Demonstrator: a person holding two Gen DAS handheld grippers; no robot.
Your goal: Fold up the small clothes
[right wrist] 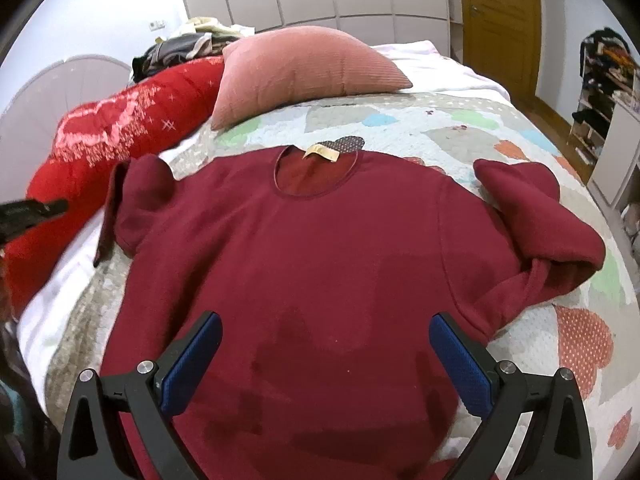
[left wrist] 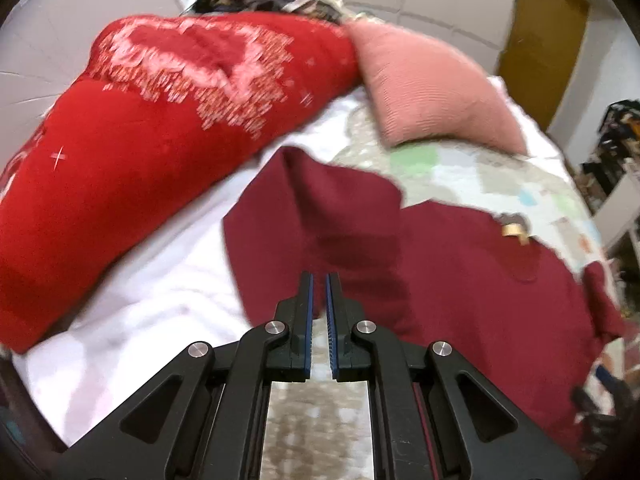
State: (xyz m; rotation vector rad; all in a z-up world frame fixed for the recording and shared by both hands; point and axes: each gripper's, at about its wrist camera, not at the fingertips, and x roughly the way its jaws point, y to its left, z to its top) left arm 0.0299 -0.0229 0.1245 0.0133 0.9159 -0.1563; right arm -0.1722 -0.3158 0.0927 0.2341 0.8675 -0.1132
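Observation:
A dark red sweater (right wrist: 320, 248) lies flat on the bed, neck hole and tan label (right wrist: 322, 153) facing away. Its left sleeve (right wrist: 140, 200) is bunched at the left side and its right sleeve (right wrist: 552, 220) is folded back at the right. My right gripper (right wrist: 324, 356) is open, hovering over the sweater's lower body, holding nothing. In the left wrist view my left gripper (left wrist: 319, 280) is shut on the sweater's left sleeve (left wrist: 316, 216), with cloth pinched between the blue pads. The left gripper's tip shows in the right wrist view (right wrist: 48, 208) at the far left.
A pink pillow (right wrist: 304, 72) lies behind the sweater. A red patterned quilt (right wrist: 104, 136) runs along the left. The patchwork bedspread (right wrist: 480, 128) covers the bed. A pile of clothes (right wrist: 180, 48) sits by the headboard. A door (right wrist: 500, 20) and shelves (right wrist: 608, 80) stand at right.

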